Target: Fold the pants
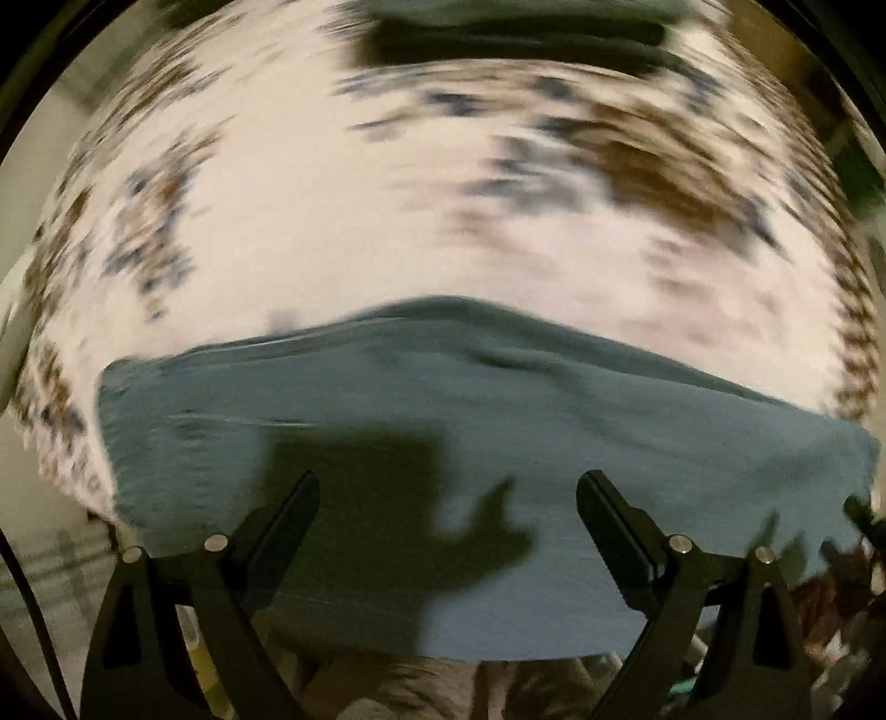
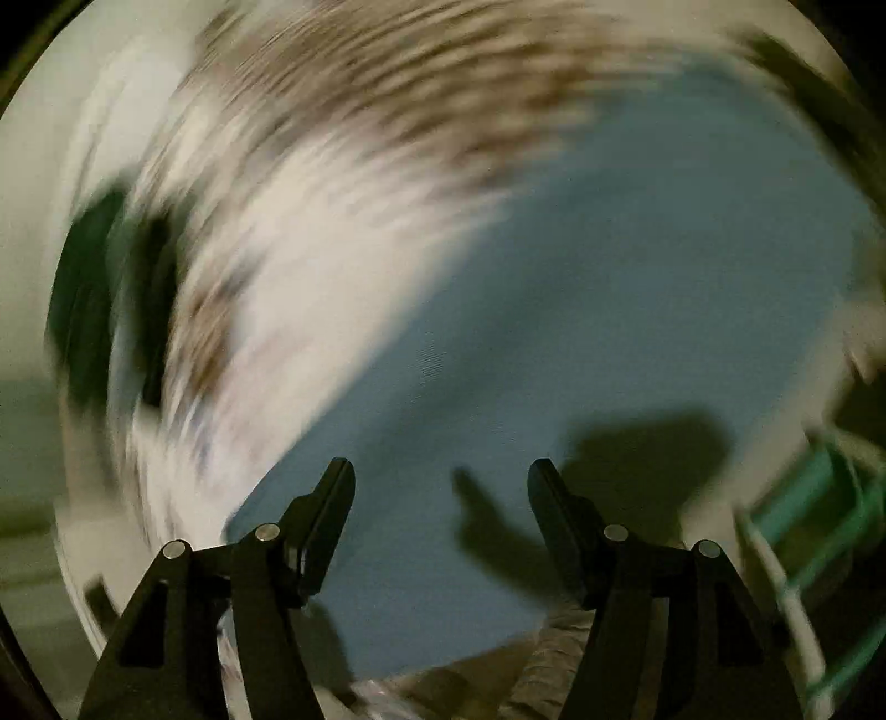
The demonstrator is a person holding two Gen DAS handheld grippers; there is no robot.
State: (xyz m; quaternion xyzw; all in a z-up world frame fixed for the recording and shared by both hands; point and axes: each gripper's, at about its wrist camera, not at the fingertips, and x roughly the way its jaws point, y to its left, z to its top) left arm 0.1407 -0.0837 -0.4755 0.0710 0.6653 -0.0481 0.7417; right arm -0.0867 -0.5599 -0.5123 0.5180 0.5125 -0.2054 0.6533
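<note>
both tongs hang spread wide with nothing between the fingers: the left gripper (image 1: 448, 487) hovers over the near half of the cloth, and the right gripper (image 2: 441, 476) hovers likewise, each throwing a dark shadow onto the fabric below. now the scene, biggest first. a white bedspread (image 1: 343, 232) with brown and dark blotches fills the far part of the left wrist view, heavily smeared, so the pattern can't be read. lying flat on it, near side, are the pants (image 1: 443, 399), blue-grey, with a straight far edge and a squared left corner; that tidy outline suggests at least one fold is already in, though the blur hides seams and waistband. in the right wrist view the pants (image 2: 581, 277) spread from near centre to far right, the bedspread (image 2: 332, 183) curving off to the left. far off sits a dark folded pile (image 1: 515, 39), perhaps finished garments. spread fingers over flat cloth read as a gap between grabs, ready to pinch an edge for the next fold.
</note>
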